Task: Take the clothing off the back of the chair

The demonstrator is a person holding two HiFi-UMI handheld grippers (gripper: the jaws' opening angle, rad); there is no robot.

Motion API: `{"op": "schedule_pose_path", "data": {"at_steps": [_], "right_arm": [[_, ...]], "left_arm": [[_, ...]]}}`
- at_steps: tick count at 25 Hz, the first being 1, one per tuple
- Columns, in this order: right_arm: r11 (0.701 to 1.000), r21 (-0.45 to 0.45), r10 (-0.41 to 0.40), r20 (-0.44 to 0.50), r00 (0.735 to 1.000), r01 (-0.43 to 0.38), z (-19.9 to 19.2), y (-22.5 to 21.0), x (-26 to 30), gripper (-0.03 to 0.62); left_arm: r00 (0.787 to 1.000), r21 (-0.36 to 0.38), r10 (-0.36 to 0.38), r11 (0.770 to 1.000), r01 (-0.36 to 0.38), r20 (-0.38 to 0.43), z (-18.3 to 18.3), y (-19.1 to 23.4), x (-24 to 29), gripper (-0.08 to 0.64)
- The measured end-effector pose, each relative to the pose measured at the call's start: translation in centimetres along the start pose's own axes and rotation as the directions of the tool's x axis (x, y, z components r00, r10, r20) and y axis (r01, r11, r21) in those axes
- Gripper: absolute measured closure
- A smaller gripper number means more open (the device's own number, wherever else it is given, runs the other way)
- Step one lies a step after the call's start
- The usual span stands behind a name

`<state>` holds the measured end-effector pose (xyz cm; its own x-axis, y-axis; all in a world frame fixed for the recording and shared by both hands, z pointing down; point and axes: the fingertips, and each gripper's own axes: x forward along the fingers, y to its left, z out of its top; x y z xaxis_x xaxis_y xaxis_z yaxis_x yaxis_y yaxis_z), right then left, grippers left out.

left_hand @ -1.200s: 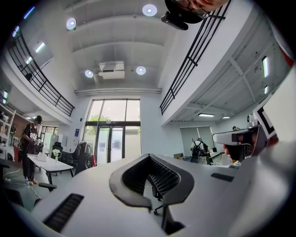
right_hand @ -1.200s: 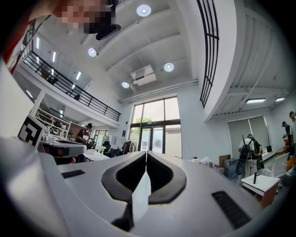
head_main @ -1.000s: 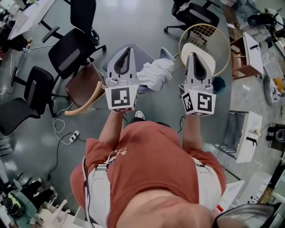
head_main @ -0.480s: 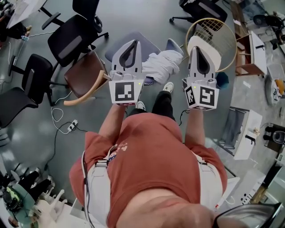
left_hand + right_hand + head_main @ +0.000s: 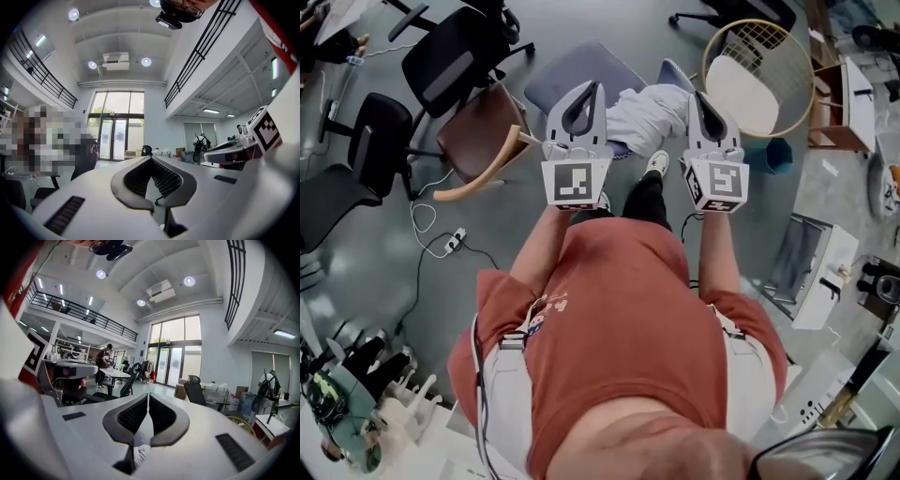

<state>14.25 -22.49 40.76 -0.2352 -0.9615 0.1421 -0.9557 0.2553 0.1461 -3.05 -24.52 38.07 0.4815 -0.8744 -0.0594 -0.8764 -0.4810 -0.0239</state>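
Right gripper (image 5: 148,395) is clenched on the white clothing (image 5: 649,114), which bunches between it and the left gripper (image 5: 150,158), whose jaws are together. Brown wooden chair (image 5: 478,141) crowds the left edge, round basket (image 5: 759,22) the right; bare floor (image 5: 581,28) lies ahead.

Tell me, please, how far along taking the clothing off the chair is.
Nothing done yet: the white clothing lies draped on the grey chair. In hand: nothing; the left hand-held gripper and right hand-held gripper flank it, shut. Left: grasping and lifting it off.
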Motion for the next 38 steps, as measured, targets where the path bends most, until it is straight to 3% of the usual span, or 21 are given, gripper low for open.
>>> {"op": "schedule_pose_path", "data": {"at_steps": [7,11,17,22,25,28,30,35,38], "right_arm": [[0.993,-0.015,0.118,-0.132,0.984,-0.121,-5.7,1.6,1.1,0.565],[0.983,-0.014,0.179,-0.195,0.964,-0.185,-8.8,2.9,1.3,0.565],[0.952,-0.027,0.281,-0.323,0.904,-0.305,-13.5,4.5,0.2,0.544],[0.912,-0.060,0.346,-0.415,0.841,-0.405,-15.7,5.9,-0.4,0.406],[0.866,-0.081,0.397,-0.488,0.777,-0.494,-17.2,7.0,-0.9,0.360],[0.795,-0.114,0.442,-0.565,0.697,-0.596,-18.6,8.1,-1.2,0.330],[0.744,-0.168,0.433,-0.616,0.658,-0.646,-19.4,8.3,-1.3,0.299],[0.613,-0.313,0.345,-0.720,0.602,-0.725,-21.5,8.0,-0.8,0.239],[0.576,-0.343,0.308,-0.750,0.585,-0.742,-22.3,7.8,0.1,0.219]], "left_arm": [[0.996,-0.010,-0.009,1.000,0.008,-0.088,-3.3,-1.2,-0.4,0.546],[0.998,0.008,-0.013,1.000,0.014,-0.061,-4.6,-1.3,-0.6,0.546],[0.996,0.038,-0.020,0.999,0.023,-0.082,-7.1,-2.1,-1.4,0.546],[0.994,0.034,-0.025,0.999,0.029,-0.109,-8.5,-3.0,-2.2,0.546],[0.993,0.028,-0.028,0.999,0.032,-0.115,-8.7,-3.4,-2.5,0.546],[0.990,0.009,-0.019,1.000,0.020,-0.143,-9.1,-3.5,-2.6,0.546],[0.987,-0.004,-0.014,1.000,0.013,-0.159,-9.3,-3.7,-2.8,0.546],[0.990,0.016,-0.010,1.000,0.013,-0.141,-9.5,-3.9,-2.8,0.546],[0.989,0.017,-0.009,1.000,0.011,-0.145,-9.4,-3.9,-2.7,0.546]]}}
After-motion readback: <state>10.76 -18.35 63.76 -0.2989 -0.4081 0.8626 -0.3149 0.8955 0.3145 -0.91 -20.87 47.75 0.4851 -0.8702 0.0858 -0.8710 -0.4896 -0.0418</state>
